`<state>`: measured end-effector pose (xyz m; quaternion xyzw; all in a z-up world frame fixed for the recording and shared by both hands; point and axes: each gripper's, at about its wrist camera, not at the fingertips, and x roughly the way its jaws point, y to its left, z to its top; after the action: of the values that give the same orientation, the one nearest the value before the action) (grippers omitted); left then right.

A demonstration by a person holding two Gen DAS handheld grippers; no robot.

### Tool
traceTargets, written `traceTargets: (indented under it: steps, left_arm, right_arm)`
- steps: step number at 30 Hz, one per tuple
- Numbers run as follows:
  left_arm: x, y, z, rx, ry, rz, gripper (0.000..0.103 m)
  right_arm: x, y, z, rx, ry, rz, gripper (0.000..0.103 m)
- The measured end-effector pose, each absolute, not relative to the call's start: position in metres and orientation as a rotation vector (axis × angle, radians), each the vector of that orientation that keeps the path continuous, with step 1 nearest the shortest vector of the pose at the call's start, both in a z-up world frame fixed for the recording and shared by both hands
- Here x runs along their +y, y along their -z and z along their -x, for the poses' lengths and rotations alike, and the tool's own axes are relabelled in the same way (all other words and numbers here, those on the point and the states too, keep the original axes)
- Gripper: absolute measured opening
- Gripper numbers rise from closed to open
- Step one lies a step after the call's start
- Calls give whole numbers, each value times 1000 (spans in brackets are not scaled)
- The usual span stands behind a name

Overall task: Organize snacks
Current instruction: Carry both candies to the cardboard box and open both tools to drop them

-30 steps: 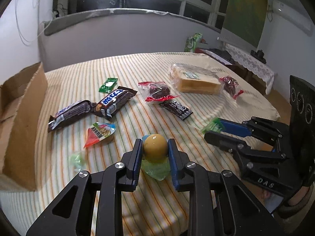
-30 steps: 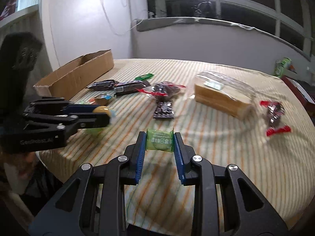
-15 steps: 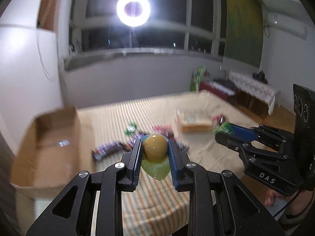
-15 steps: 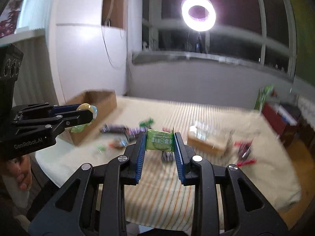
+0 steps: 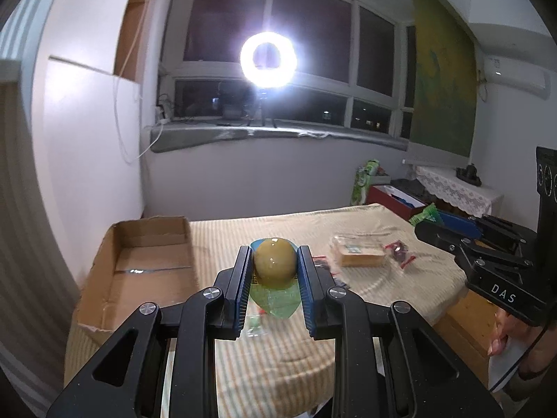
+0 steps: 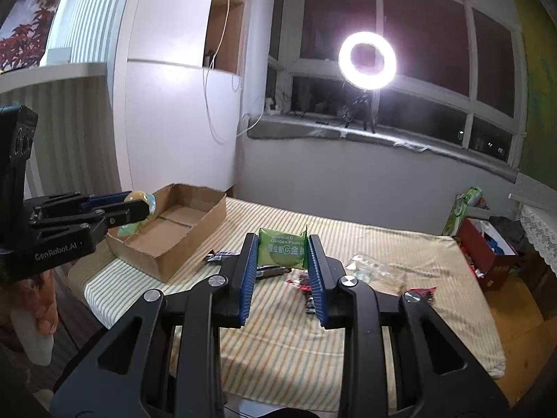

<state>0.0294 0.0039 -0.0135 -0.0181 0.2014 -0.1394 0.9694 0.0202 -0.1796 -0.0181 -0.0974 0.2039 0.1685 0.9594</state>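
The left gripper (image 5: 274,266) is clamped on a round jelly cup (image 5: 274,267), held above the table and angled slightly downward. The right gripper (image 6: 282,256) pinches a green plum candy packet (image 6: 282,251) (its jaws nearly parallel), raised alongside at similar height.

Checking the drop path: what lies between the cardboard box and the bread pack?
In the right wrist view, dark snack bars lie between box and bread pack.

Dim room, and the ring light (image 5: 268,59) on the sill blazes with blown-out glare against black windows (image 6: 421,31), fisheye bending walls and darkening the corners, while the table (image 5: 296,334) looks soft and faintly smeared.
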Motion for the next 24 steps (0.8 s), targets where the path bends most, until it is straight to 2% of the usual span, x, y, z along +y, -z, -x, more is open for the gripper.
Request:
traceTargets:
  steps: [13,17,24]
  left_arm:
    - [117,48,-47,458,28,95,24]
    - [140,39,-45,440,-34,77,24]
    - [132,12,-37,371,-15,34,24]
  right_arm:
    - [-39,55,-85,475,-616,247,29]
    - [-13,45,-84,431,-670,247,29]
    - [-10,24,-75,372,-674,252,29]
